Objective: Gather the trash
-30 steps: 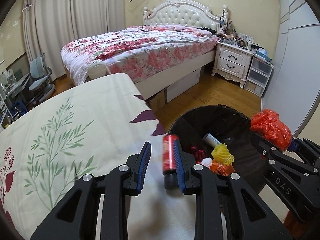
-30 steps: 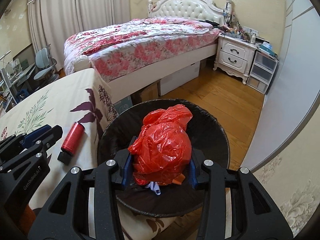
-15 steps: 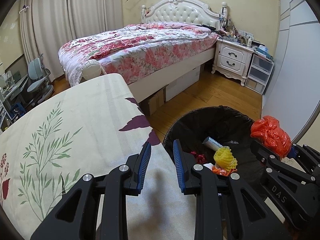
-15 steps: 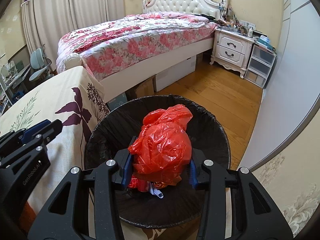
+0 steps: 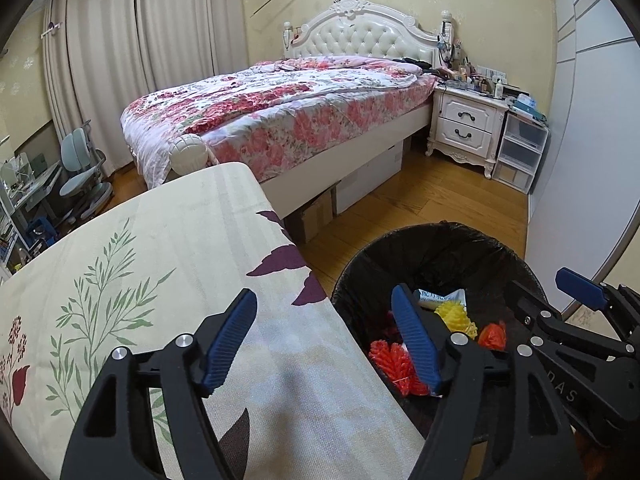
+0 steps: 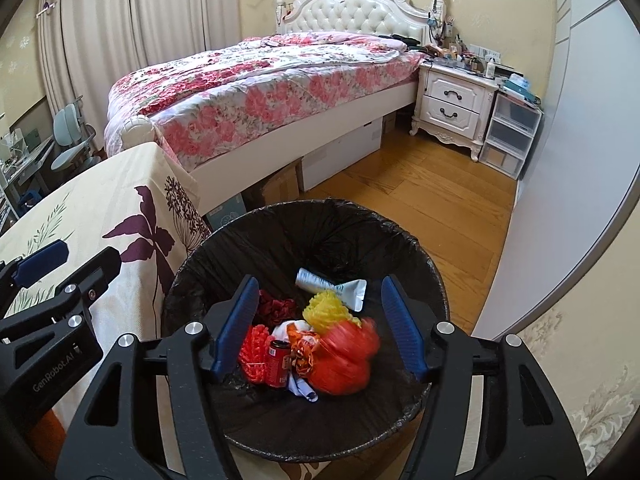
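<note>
The black-lined trash bin fills the lower centre of the right wrist view, beside the floral-cloth table. Inside it lie a blurred red plastic bag, a red can and other scraps. The right gripper is above it, opening wide, nothing between. The left gripper, lower centre, is also opening and empty.

Both tools are matte black plastic frames with silver screw heads and ribbed blue pads. The left gripper reads "GenRobot.AI" lower left in the right view; the right gripper shows "DAS".
</note>
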Demonstrator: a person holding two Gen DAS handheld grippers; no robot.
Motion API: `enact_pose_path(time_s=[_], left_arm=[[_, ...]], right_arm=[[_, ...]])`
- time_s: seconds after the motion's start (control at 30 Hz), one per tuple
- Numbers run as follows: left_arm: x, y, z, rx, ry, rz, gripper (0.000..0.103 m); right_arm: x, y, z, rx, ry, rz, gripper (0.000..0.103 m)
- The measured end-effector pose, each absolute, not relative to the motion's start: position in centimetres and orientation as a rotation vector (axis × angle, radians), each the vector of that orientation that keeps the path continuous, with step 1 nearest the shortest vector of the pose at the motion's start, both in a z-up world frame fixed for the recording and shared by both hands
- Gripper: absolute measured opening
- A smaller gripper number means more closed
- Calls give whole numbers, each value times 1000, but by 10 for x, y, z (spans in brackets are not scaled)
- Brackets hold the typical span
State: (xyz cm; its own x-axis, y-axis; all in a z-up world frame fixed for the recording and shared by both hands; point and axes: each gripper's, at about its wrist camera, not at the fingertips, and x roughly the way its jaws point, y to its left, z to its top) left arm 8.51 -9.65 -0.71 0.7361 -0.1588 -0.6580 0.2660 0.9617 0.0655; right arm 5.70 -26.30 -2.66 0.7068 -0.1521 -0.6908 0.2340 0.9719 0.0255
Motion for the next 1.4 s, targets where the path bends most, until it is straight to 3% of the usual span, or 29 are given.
enact_pose_path(time_s=[0.27, 0.57, 1.4], left_arm=[[81, -89, 0, 139, 681, -214, 81], [67, -74, 9, 112, 668, -193, 86], [5, -22, 43, 55, 598, -154, 88]], right_arm=[[48, -264, -16, 92, 726, -269, 80], [30, -258, -2, 79, 697, -293, 90], [-31, -212, 37, 41, 607, -244, 91]])
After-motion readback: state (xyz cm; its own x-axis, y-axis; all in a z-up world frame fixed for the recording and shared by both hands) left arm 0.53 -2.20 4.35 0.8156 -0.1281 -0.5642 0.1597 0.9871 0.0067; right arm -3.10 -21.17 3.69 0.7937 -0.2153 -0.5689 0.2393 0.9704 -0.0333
